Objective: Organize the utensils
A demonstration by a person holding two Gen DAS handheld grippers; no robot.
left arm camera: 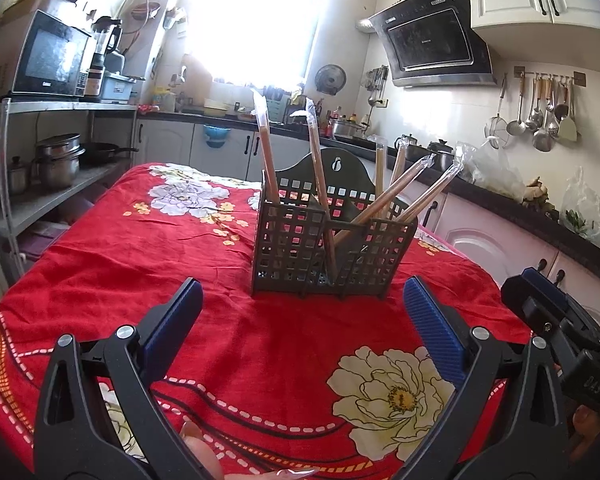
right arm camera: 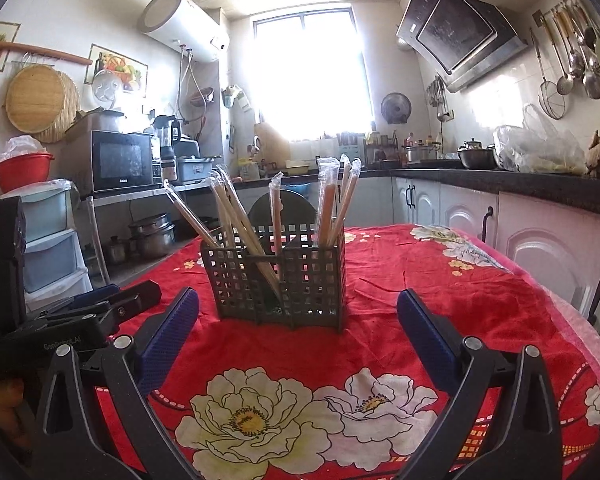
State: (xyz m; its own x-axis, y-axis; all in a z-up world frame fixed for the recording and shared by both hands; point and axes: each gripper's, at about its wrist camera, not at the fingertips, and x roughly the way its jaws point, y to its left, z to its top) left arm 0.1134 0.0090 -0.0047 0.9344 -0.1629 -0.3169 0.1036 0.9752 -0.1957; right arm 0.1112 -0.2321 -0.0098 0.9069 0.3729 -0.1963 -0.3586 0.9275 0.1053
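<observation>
both grippers, left (left arm camera: 302,312) and right (right arm camera: 298,320), hover released and empty; ahead of the fingers, wrapped chopsticks (right arm camera: 276,220) lean in the holder (left arm camera: 332,248), seemingly light enough to tip if bumped.

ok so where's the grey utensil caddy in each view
Left wrist view: the grey utensil caddy stands just right of centre on the red floral tablecloth, beyond the open left hand-held gripper.
Right wrist view: the caddy sits slightly left of centre, beyond the open right hand-held gripper.
Shared landmark: the bright window behind it.
</observation>
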